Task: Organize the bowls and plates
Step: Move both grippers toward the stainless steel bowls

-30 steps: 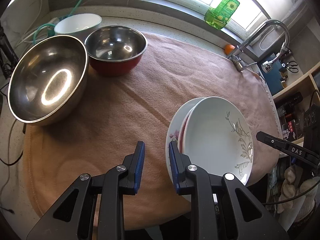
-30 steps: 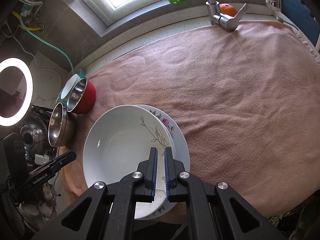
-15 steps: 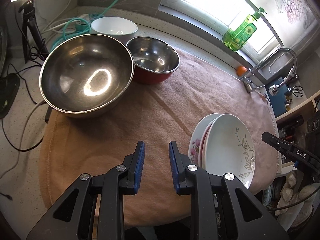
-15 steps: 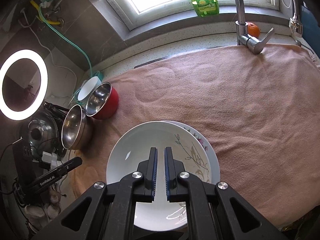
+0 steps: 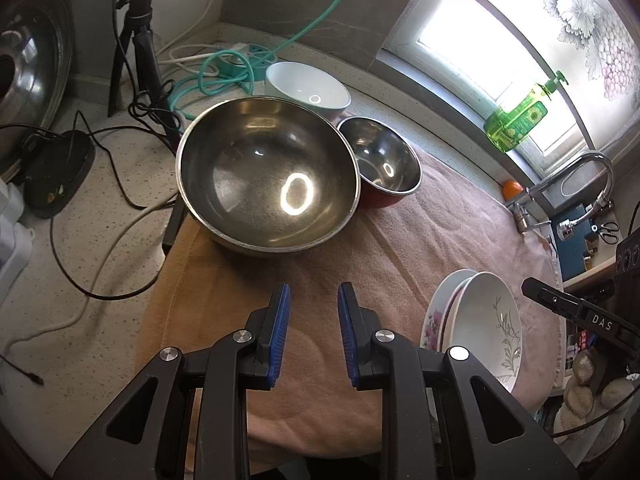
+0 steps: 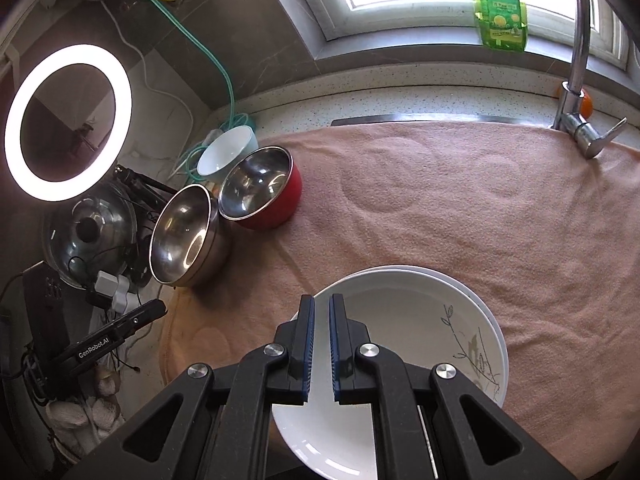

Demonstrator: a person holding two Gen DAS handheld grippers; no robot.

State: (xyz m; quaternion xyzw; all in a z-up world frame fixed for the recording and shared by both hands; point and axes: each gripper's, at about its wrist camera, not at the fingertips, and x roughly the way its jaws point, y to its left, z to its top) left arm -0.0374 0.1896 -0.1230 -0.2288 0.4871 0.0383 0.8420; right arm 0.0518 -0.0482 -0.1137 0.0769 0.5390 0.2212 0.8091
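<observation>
A pink towel (image 6: 460,216) is carrying three bowls, a large steel bowl (image 5: 267,176), a red-sided steel bowl (image 5: 380,168) and a white bowl (image 5: 306,88), and two stacked plates (image 6: 400,320), while the left gripper (image 5: 310,332), marked "GenRobot.AI", is hanging part-open and empty and the right gripper (image 6: 320,344), marked "DAS", is sitting nearly closed, empty, above the plates.

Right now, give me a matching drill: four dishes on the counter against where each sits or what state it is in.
Things:
1. large steel bowl
2. red bowl
3. white bowl
4. leaf-pattern plate

Places or states:
A. off the towel, on the speckled counter by the green hose
B. on top of another plate
C. at the towel's left edge, a ring of light reflected inside
D. steel inside, between the big bowl and the window side

Pairs: 1-C, 2-D, 3-A, 4-B
</observation>
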